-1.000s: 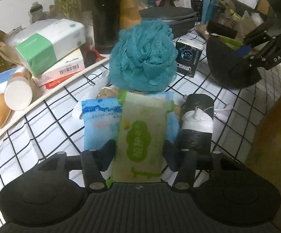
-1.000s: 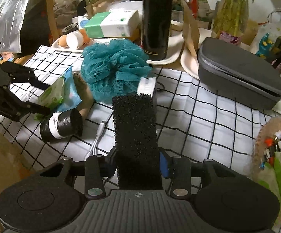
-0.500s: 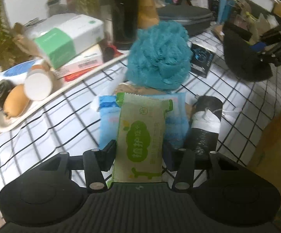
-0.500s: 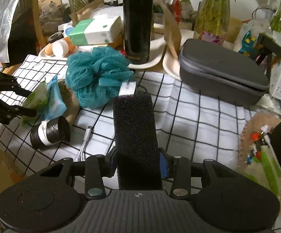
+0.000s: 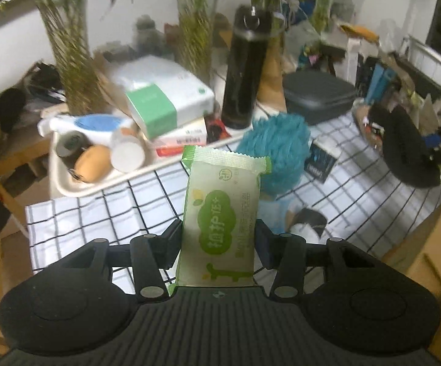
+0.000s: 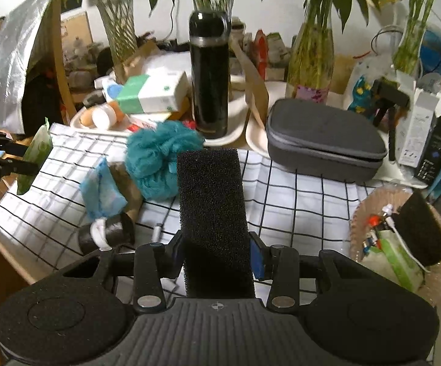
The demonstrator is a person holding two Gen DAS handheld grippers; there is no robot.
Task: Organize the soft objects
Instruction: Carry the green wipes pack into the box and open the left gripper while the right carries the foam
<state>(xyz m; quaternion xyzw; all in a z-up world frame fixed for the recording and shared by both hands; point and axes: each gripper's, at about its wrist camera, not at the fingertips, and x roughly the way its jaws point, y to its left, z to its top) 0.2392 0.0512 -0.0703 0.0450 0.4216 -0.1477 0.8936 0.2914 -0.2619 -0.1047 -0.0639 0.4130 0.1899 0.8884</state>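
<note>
Between left tongs point(image 5: 218, 239): green wipes pack point(image 5: 220, 219), clamped | right tongs point(image 6: 215, 251): black sponge point(image 6: 212, 213), clamped

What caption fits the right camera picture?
Right tool holds a black sponge above the checked cloth, teal bath puff behind.

The right gripper point(image 6: 217, 250) has its jaws pressed on a black foam block point(image 6: 212, 210), lifted above the checked desk point(image 6: 296, 195). Beyond it lies a teal bath pouf point(image 6: 156, 158); far left, the left gripper point(image 6: 7, 158) grips a green packet point(image 6: 36, 155).
</note>
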